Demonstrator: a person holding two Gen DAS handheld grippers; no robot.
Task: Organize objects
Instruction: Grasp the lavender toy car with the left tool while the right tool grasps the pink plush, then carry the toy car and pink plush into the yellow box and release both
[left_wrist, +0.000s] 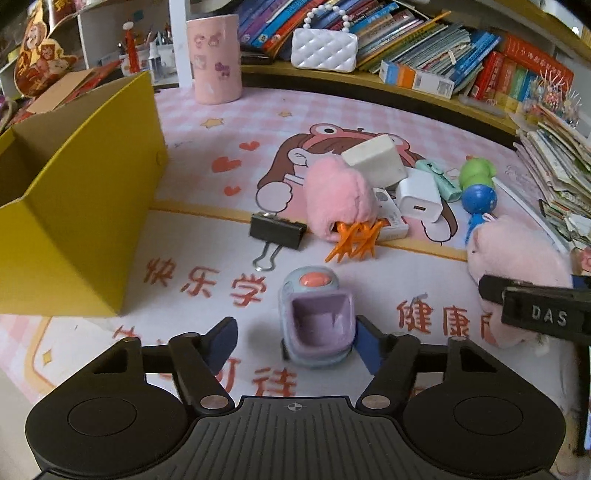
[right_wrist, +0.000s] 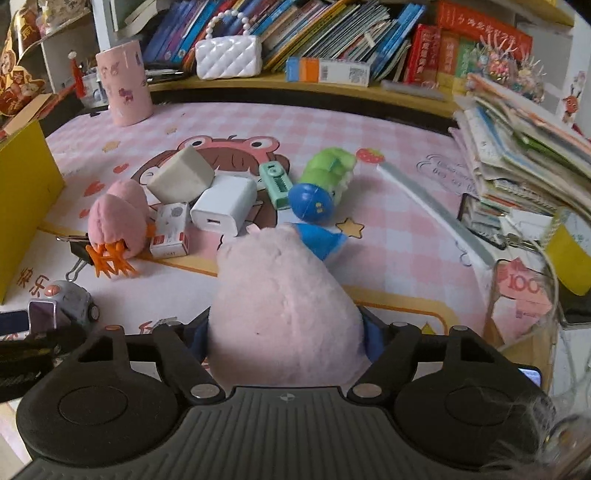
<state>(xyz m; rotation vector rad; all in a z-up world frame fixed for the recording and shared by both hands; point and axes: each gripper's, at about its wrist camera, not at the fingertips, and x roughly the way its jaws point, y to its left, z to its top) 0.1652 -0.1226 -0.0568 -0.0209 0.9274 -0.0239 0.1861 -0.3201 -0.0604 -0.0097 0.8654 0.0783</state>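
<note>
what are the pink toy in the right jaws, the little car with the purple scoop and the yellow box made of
Pink toy: plush fabric, by its short matte fuzz. Little car: looks like moulded plastic, smooth with a faint sheen and rounded edges; the wheels may be rubber, hard to tell. Yellow box: cardboard, by its brown inner face and folded flaps, with a smooth yellow coating outside.

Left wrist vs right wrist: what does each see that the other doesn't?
Left wrist only: the open left gripper around the toy car's purple scoop, and the yellow box's inside.
Right wrist only: the right gripper shut on the pink plush, plus the 100-yuan note.
Both: white charger, binder clip, white quilted purse.
</note>
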